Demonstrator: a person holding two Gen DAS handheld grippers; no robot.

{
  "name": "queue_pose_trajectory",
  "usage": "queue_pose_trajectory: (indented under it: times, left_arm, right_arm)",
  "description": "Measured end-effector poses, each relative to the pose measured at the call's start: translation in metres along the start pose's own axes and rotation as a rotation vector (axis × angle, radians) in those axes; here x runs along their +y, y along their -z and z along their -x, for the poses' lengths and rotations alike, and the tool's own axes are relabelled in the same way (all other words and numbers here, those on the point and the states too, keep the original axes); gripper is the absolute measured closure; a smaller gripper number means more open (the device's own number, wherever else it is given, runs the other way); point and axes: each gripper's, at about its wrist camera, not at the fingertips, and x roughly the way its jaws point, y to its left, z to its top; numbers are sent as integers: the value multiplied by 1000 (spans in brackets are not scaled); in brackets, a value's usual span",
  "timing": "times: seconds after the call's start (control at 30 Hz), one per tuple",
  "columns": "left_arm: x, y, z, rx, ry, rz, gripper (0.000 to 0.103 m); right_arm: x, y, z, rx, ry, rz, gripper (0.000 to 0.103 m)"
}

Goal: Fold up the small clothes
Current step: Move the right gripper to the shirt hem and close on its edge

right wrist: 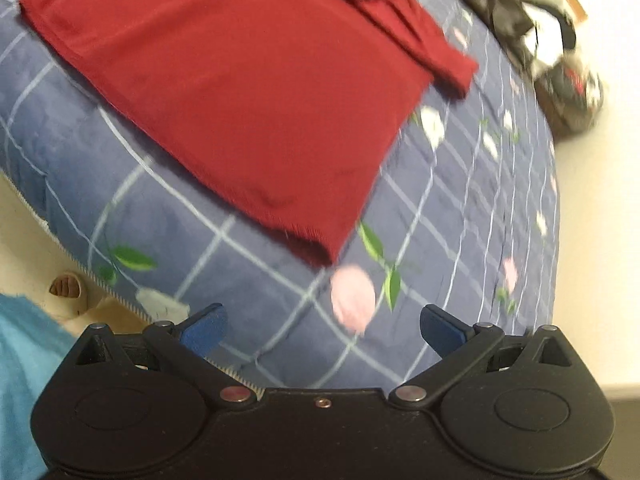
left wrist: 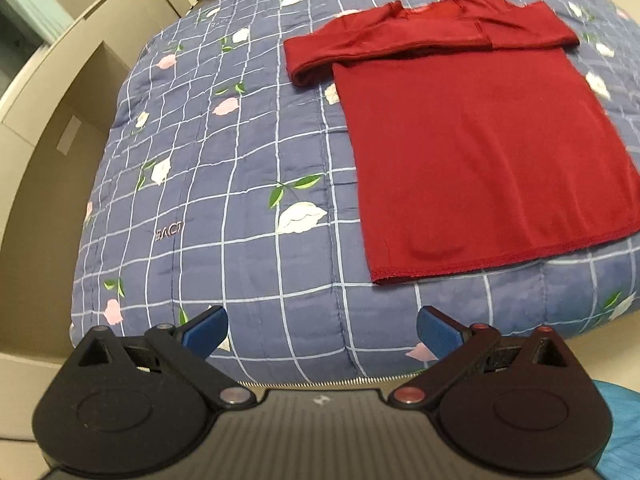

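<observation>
A: How is the garment seen?

B: A dark red long-sleeved top (left wrist: 480, 152) is laid flat on the bed (left wrist: 224, 200), over a blue quilt printed with a white grid and pink and white flowers. Both sleeves are folded across the chest, one over the other, so a plain rectangle of body is left below them. Its stitched hem (left wrist: 500, 258) is turned toward the bed's near edge and the neckline toward the far end, so the long axis runs from near edge to far end.

A: And the grippers?

B: The left gripper (left wrist: 322, 330) is held above the near edge, jaws spread wide, nothing between the blue pads. The right gripper (right wrist: 323, 330) is likewise opened wide and empty, just short of the hem's right corner (right wrist: 316, 252); that view is blurred.

A: Any containers?

B: A dark bag (right wrist: 560, 76) is seen at the bed's far right; its contents cannot be told.
</observation>
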Motion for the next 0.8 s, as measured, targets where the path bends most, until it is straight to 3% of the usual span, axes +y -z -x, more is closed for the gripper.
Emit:
queue_pose_trajectory:
  times: [0.23, 0.37, 0.5, 0.73, 0.8]
  left_arm:
    - [-40, -2, -14, -3, -19, -115, 1]
    - [-57, -7, -15, 3, -9, -131, 1]
    - [-72, -13, -19, 15, -21, -169, 1]
    - [-92, -28, -26, 38, -29, -172, 1]
    - [-97, -33, -27, 47, -22, -160, 1]
  right_arm:
    - [23, -10, 6, -129, -21, 195, 6]
    - [32, -21, -3, -160, -86, 257, 19]
    - [40, -30, -18, -199, -120, 311, 28]
    - [36, -35, -28, -263, -179, 340, 30]
    - [32, -33, -28, -272, -218, 346, 39]
